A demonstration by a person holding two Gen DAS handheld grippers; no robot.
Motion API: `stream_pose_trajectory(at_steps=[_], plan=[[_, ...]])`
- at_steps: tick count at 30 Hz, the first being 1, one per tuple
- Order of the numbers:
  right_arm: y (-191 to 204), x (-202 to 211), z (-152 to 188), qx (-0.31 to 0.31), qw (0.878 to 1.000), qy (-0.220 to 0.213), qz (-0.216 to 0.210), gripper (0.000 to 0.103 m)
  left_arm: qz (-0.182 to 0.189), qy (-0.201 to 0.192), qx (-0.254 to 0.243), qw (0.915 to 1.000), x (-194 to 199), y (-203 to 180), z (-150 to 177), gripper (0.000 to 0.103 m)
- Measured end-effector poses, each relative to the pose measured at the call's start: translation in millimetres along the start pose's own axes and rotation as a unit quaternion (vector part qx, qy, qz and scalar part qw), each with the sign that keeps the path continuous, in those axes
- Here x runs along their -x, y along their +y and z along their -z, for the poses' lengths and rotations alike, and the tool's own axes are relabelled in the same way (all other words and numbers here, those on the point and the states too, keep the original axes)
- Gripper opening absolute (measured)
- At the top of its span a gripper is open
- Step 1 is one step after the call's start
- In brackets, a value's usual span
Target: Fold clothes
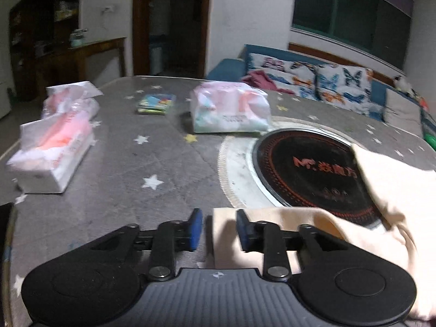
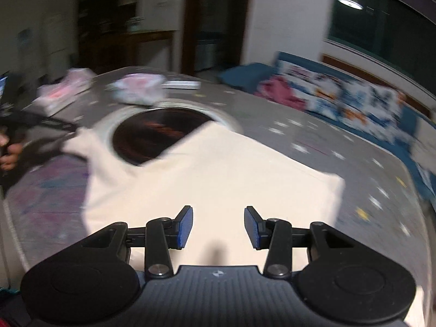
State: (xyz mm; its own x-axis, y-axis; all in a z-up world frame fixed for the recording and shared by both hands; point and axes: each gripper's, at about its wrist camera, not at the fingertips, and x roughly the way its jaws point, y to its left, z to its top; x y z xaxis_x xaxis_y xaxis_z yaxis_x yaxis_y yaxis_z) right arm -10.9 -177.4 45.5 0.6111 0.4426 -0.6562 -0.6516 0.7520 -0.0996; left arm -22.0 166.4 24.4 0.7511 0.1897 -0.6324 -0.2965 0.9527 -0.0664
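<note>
The grey star-printed surface (image 1: 122,163) fills both views, its near edge cut off by the gripper bodies, and the right wrist view is smeared by motion blur, so far things there are hard to make out. Across the lower right of the left wrist frame lies the cream garment (image 1: 387,190), running out of frame at right and covering part of the round black cooktop (image 1: 302,169) set in the surface; its red lettering cannot be read. In the right wrist view the same garment (image 2: 218,179) spreads across the middle, beneath the right gripper (image 2: 218,227), whose jaws stand wide apart with nothing between them. The left gripper (image 1: 219,229) has jaws parted, a corner of the cloth lying between them, not pinched. Three tissue packs show: two (image 1: 54,152) (image 1: 70,100) at left, torn open with tissue showing, and one (image 1: 231,109) at centre. A small colourful stack (image 1: 155,103) sits between them, blurred.
</note>
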Motion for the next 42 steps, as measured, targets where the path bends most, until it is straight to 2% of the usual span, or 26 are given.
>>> stream_pose_trajectory(at_steps=[3,5,11,15,17,20,23,27,31,33,35,37,42], plan=[[29.6,-13.6,-14.9,0.032,0.999,0.003,-0.039,0.042,0.015,-0.002,-0.028,0.9995,-1.0,-4.2,4.9,0.006],[47.2,-25.6,-24.1,0.048,0.997,0.005,-0.063,0.042,0.023,-0.012,-0.037,0.9990,-0.2,-3.2,3.4,0.003],[92.1,-63.2,-46.8,0.081,0.990,0.008,-0.111,0.042,0.040,-0.068,-0.044,0.9960,11.1,3.7,-20.9,0.002],[110.3,-80.8,-57.6,0.086,0.987,0.004,-0.133,0.042,0.070,-0.139,-0.057,0.9862,35.0,9.4,-32.5,0.002],[117.2,-87.7,-58.2,0.090,0.985,0.013,-0.143,0.042,0.065,-0.154,-0.071,0.9834,41.2,12.0,-30.2,0.003],[126.8,-97.2,-58.0,0.098,0.982,0.026,-0.158,0.042,0.033,-0.144,-0.075,0.9862,38.2,20.6,-20.6,0.007],[132.7,-100.9,-49.7,0.101,0.979,0.045,-0.168,0.042,0.005,-0.098,-0.034,0.9946,28.6,35.7,-14.4,0.017],[138.7,-99.9,-39.1,0.107,0.979,0.054,-0.167,0.041,0.041,-0.052,0.014,0.9977,29.2,35.0,-7.5,0.019],[133.0,-102.9,-36.8,0.087,0.983,0.055,-0.155,0.040,0.081,-0.012,0.060,0.9949,28.5,28.7,-4.9,0.019],[131.3,-105.8,-36.7,0.082,0.984,0.059,-0.148,0.032,0.090,-0.004,0.070,0.9934,23.5,20.3,-10.4,0.023],[132.4,-105.3,-36.3,0.090,0.984,0.056,-0.141,0.024,0.078,0.010,0.081,0.9936,12.2,13.8,-16.7,0.035],[133.9,-104.2,-35.2,0.097,0.984,0.054,-0.137,0.021,0.067,0.025,0.092,0.9932,0.9,7.3,-23.0,0.044],[135.9,-103.0,-33.8,0.104,0.984,0.050,-0.133,0.014,0.030,0.063,0.115,0.9910,-28.5,-7.1,-36.7,0.047]])
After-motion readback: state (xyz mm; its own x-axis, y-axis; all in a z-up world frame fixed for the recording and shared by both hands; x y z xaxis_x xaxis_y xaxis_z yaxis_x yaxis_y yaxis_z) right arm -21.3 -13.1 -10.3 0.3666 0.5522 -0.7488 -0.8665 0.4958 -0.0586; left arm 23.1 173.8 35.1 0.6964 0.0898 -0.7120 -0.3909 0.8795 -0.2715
